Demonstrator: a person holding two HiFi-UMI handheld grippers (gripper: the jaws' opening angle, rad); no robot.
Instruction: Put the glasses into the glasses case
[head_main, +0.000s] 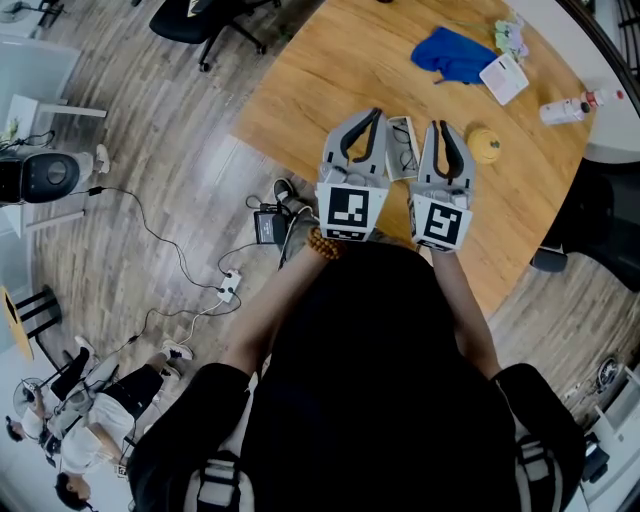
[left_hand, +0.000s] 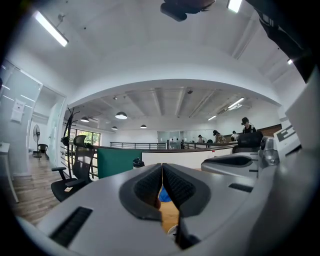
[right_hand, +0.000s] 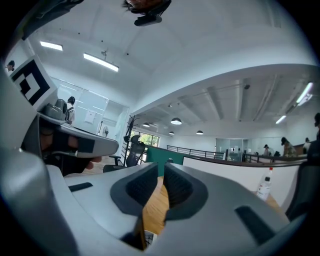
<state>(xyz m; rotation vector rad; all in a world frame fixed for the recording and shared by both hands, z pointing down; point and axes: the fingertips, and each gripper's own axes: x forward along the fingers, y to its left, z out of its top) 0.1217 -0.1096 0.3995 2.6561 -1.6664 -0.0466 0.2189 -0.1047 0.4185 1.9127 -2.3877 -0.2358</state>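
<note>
Where the left gripper (left_hand: 162, 172) ends, its two dark ribbed pads are pressed together with nothing between them. Right gripper (right_hand: 162, 175): jaws almost together, a narrow slit left between the pads, nothing in it. Both grippers are held level and side by side over the near edge of the round wooden table (head_main: 330, 60), the left gripper (head_main: 372, 116) just left of the right gripper (head_main: 441, 126).

- Glasses case (head_main: 402, 135): pale, lying open on the table in the gap between the two grippers, near the near edge and touched by neither.
- Glasses (head_main: 406, 157): dark frame, lying in the case as far as the head view shows.
- Yellow round object (head_main: 485, 145): just right of the right gripper.
- Blue cloth (head_main: 452, 52): crumpled, toward the far edge.
- White card (head_main: 503, 78): touching the cloth's right side.
- White bottle (head_main: 565, 108): upright at the right edge, well apart from the case.
- Office chair (head_main: 200, 20): on the plank floor beyond the table's left edge.
- Cables (head_main: 190, 270): trailing over the floor left of the person.
</note>
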